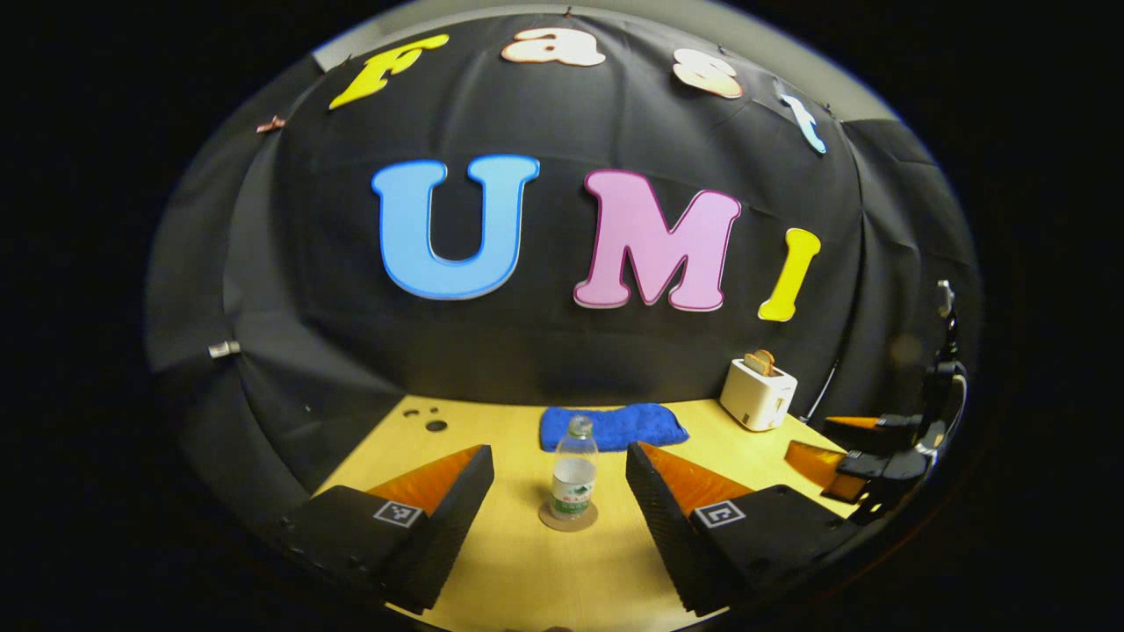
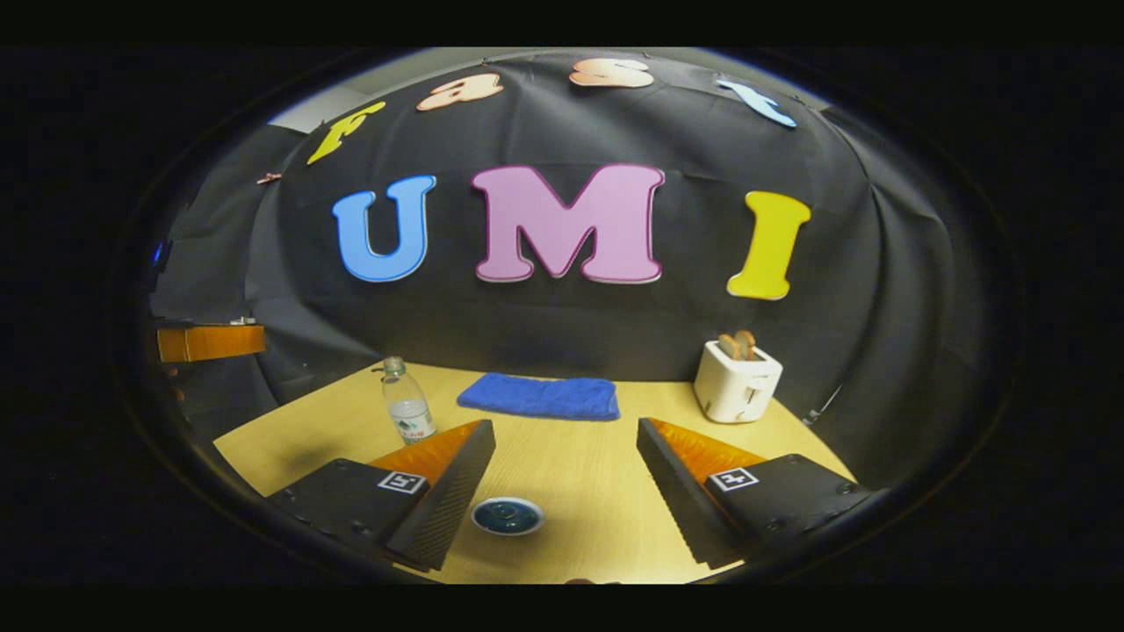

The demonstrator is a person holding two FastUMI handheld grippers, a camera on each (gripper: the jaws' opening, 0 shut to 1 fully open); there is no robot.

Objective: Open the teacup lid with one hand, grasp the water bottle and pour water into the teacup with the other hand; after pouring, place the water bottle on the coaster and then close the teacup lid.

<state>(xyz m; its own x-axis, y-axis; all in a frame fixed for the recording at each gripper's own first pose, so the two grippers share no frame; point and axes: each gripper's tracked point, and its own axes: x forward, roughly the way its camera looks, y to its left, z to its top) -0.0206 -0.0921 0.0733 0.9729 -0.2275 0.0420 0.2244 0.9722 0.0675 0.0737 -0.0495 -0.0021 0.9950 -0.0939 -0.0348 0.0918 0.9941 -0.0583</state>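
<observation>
The water bottle [image 1: 574,472] stands upright on a round brown coaster [image 1: 567,518] on the pale wooden counter [image 1: 527,570], seen in the left gripper view between the two spread fingers of the left gripper [image 1: 559,484]. It is clear plastic with a cap on, partly filled, and wears a white label with green and red print too small to make out. The left gripper's jaws stand wide apart and touch nothing; each finger carries a small square black-and-white marker.

In the right gripper view the same bottle [image 2: 407,399] shows at the left of the counter [image 2: 580,491], beyond the left-hand finger of the right gripper [image 2: 564,490]. That gripper's jaws are also wide apart and hold nothing. Low between them, just beside the left-hand finger, sits the teacup [image 2: 507,515], seen from above as a round dark-blue disc with a light rim; whether the lid is on I cannot tell.

A folded blue cloth [image 2: 540,397] lies at the back of the counter, and a white toaster [image 2: 736,379] with bread in its slots stands to its right. The right gripper [image 1: 865,461] also shows at the right edge of the left gripper view.
</observation>
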